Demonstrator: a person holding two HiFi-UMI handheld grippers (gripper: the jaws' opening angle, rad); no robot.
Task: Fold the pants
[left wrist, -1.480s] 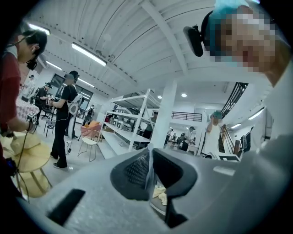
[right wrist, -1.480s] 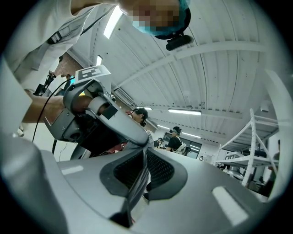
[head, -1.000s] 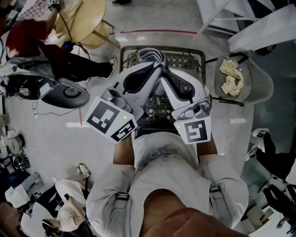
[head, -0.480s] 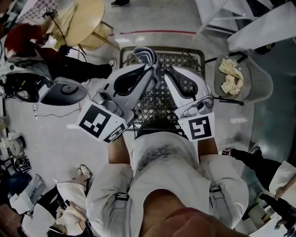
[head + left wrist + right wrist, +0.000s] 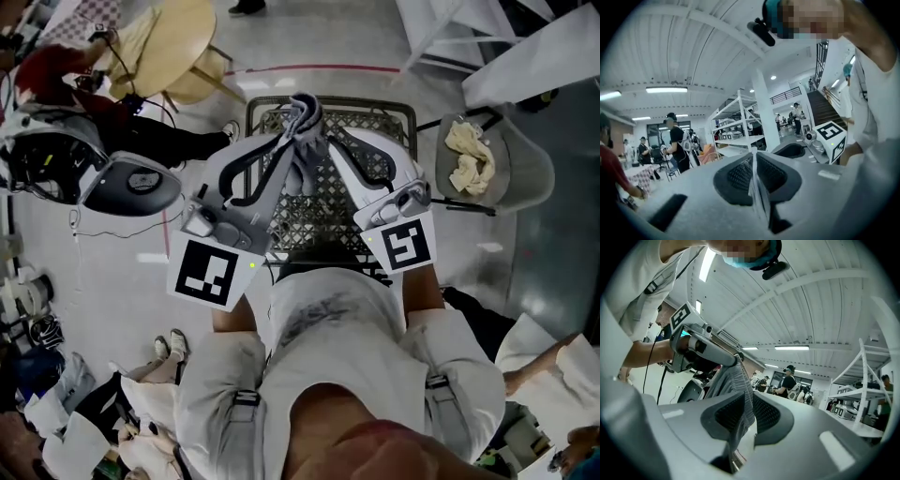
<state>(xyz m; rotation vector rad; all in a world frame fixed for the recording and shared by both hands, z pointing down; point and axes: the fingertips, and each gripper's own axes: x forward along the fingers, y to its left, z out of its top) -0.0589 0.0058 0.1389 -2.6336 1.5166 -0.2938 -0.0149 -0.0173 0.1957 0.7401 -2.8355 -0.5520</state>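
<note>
- Over the last second we rolled the left gripper (image 5: pixel 293 142) about its own length; its marker cube (image 5: pixel 206 274) ended up lying flatter and lower at the left of the head view; the right gripper (image 5: pixel 330 148) hardly shifted.
- With that roll the pants (image 5: pixel 304 114) turned in our grip; a longer tail of cloth hung between the two grippers, in front of the wire basket (image 5: pixel 398 114), than a second before.
- We judged that the garment was lifted clear and was being turned to find its shape; no fold had been made yet, and the cloth was bunched rather than spread.
- The left jaws stood almost together; the left gripper view showed a thin pale edge of cloth pinched between them.
- The right jaws stood slightly wider, closed on a thicker gather of grey striped cloth; it filled the gap between the pads and trailed out below them.
- In the right gripper view the cloth ran up from the right jaws to the tip of the left gripper; the two grips sat near each other on the same stretch of the pants.
- The pants hung in the air over the basket; whether their lower end rested inside it we could not tell.
</note>
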